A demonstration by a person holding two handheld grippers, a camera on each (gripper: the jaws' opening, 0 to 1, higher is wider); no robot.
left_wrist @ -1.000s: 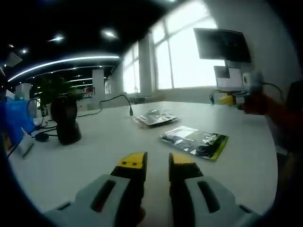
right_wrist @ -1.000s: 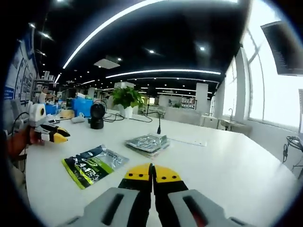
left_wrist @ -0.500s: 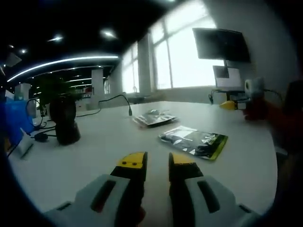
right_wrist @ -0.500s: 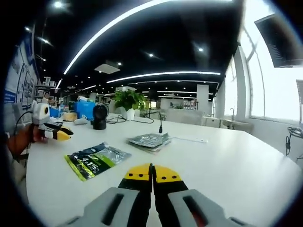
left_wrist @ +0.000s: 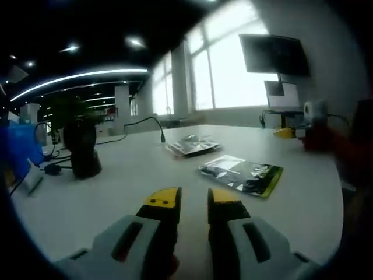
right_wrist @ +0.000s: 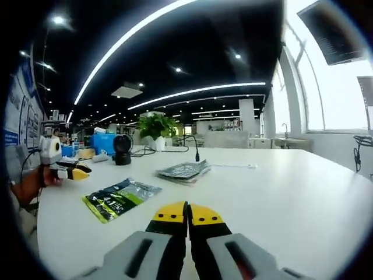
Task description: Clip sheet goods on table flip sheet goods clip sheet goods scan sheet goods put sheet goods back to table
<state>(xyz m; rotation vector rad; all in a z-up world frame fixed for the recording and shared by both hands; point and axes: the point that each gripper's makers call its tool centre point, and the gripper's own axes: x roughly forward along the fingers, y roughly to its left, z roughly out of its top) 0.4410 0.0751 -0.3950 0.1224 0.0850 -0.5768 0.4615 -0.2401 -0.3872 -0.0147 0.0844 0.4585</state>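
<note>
Two flat packets (left_wrist: 240, 175) (left_wrist: 192, 145) lie on the table (left_wrist: 116, 181); left gripper (left_wrist: 193, 201) jaws parted, right gripper (right_wrist: 187, 214) jaws closed, empty.

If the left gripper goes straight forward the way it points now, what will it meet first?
Probably the bare white table. The left gripper, open and empty, aims between the silver packet and the green and black packet; depth is unclear, so it might pass beside both.

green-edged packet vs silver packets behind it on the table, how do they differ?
The green-edged packet is dark with a yellow-green border and lies single and flat; the silver packets are foil-grey and look stacked. The green-edged packet lies nearer both hand-held grippers, the silver packets farther back. Both rest untouched on the white table.
</note>
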